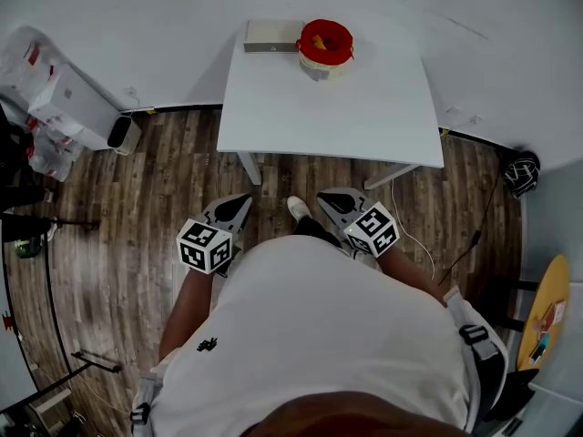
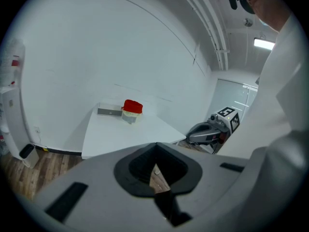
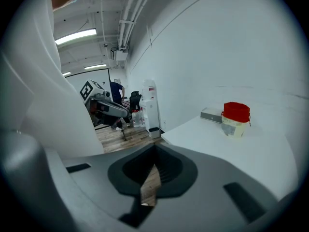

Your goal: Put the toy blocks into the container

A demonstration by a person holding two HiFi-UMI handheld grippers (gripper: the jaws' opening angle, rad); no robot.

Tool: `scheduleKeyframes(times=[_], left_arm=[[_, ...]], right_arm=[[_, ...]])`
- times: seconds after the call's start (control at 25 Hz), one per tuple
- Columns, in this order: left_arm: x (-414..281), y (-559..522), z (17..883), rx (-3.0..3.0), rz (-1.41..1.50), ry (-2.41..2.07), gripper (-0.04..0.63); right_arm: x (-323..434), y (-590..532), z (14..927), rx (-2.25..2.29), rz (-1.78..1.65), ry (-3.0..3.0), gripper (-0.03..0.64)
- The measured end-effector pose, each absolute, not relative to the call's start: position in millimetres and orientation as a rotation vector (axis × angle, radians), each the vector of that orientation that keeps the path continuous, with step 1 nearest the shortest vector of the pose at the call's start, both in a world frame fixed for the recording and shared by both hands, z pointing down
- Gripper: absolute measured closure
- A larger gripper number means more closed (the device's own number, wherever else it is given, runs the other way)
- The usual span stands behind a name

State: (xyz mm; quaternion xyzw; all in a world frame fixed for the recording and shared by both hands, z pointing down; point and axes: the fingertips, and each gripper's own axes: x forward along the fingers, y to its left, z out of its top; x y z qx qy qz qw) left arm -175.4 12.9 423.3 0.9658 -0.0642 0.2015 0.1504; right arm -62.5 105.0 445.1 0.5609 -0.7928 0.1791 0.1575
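Smooth matt white table (image 1: 364,107), grained wood-plank floor (image 1: 137,244), plastic-looking container (image 1: 344,45) with red top.

There is one white table (image 1: 364,107), one red-topped container (image 1: 325,48), one flat grey box (image 1: 271,35), two grippers: left gripper (image 1: 242,200) and right gripper (image 1: 325,195).

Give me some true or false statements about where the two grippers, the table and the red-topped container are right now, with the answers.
1. The red-topped container stands on the white table. True.
2. The right gripper holds a toy block. False: its jaws are shut with nothing between them.
3. A flat grey box lies beside the container. True.
4. The left gripper hangs over the table. False: it is above the wooden floor, short of the table's near edge.
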Motion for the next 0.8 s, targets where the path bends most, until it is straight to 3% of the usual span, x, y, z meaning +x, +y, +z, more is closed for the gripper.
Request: scheduleKeyframes(times=[0.8], left_arm=[[-182, 19, 436, 2.734, 0.555, -0.222, 0.588]], right_arm=[[-70, 99, 441, 1.503, 0.430, -2.224, 0.611]])
